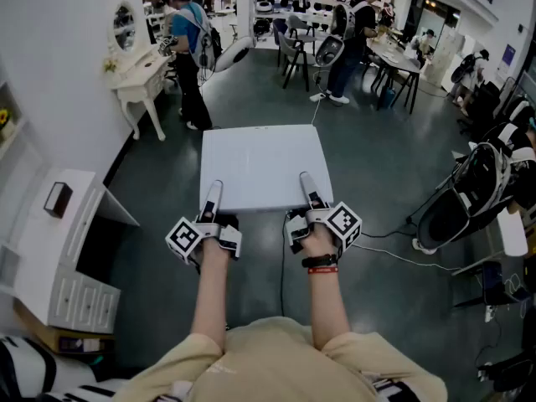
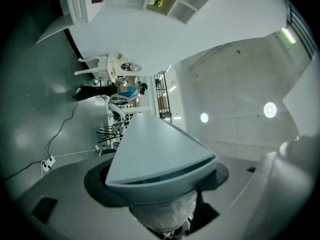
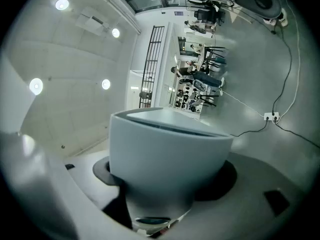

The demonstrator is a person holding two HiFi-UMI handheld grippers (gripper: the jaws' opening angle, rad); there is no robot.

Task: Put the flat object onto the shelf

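A flat, pale grey-white rectangular panel hangs level above the floor in front of me, carried by its near edge. My left gripper is shut on the near-left part of that edge, and my right gripper on the near-right part. In the left gripper view the panel runs away from the jaws, its edge clamped in the left gripper. The right gripper view has the panel's thick edge filling the right gripper. The white shelf unit stands at the left, low in the head view.
A small dark box lies on top of the shelf unit. A white dressing table stands by the left wall. People, tables and chairs fill the back of the room. A dark seat and floor cables are on the right.
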